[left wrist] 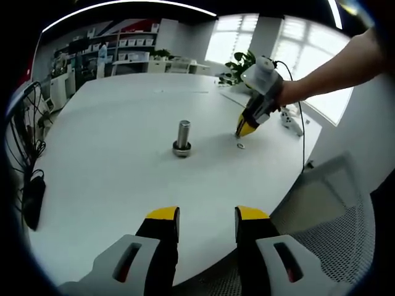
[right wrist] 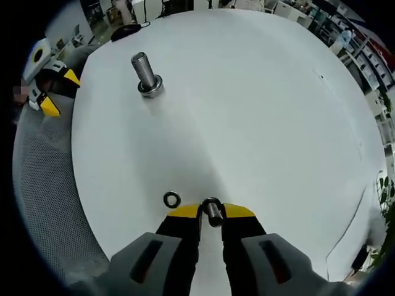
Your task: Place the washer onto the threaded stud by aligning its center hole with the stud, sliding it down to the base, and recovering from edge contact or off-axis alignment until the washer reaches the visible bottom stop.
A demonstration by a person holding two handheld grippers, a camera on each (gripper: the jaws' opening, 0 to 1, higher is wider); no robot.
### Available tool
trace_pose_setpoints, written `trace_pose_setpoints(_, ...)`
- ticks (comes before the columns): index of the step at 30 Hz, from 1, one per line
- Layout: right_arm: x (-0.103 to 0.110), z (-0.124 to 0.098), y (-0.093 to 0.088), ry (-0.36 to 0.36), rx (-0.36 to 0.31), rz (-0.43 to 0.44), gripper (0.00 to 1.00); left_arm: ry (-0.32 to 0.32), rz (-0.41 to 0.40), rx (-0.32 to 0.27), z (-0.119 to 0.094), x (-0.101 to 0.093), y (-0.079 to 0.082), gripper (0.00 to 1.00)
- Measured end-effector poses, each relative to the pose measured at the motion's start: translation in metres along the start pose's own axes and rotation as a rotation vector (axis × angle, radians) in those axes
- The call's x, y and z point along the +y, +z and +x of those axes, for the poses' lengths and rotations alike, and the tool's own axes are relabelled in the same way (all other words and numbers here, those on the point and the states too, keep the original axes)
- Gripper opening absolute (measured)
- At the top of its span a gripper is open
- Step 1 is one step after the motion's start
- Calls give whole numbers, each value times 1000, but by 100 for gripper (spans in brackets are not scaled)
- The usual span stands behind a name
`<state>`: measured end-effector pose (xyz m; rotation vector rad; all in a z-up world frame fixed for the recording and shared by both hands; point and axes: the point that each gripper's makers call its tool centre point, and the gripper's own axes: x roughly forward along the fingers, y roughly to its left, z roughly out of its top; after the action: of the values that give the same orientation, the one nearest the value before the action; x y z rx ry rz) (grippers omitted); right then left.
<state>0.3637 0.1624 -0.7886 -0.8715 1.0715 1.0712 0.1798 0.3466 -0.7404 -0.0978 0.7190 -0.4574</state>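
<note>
In the right gripper view we see the right hand-held gripper [right wrist: 212, 213] low over the white round surface [right wrist: 259, 111], its yellow-tipped jaws drawn close and pinching a small grey metal nut-like piece [right wrist: 213, 211] between the tips; we cannot tell exactly what that piece is. The small dark metal ring washer [right wrist: 172, 199] lies flat on the surface just beside the tip of the jaw on the view's left, apart from it and not held. The grey threaded steel stud [right wrist: 145, 73] stands upright on its round base well away from the washer, toward the far edge of the surface in this view, and it is bare. In the left gripper view we see the left hand-held gripper [left wrist: 207, 217] with its jaws spread and nothing between them, hovering near the close edge of the surface [left wrist: 111, 185]. Ahead of it the stud [left wrist: 182, 138] stands around the middle of the surface, and to its right the washer [left wrist: 241, 145] lies flat, just beside the yellow tips of the right hand-held gripper [left wrist: 245, 128], which a person's bare arm [left wrist: 333, 71] carries in from the right. A grey mesh chair back [left wrist: 333, 228] sits off the near right edge, and a green potted plant [left wrist: 242, 65] stands beyond the far edge.
</note>
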Motion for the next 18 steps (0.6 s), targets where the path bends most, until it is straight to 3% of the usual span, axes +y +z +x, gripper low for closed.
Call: trace_pose_setpoints(18, 1, -1, -6, -12, 16, -2, 21, -1, -4, -5, 0, 0, 1, 34)
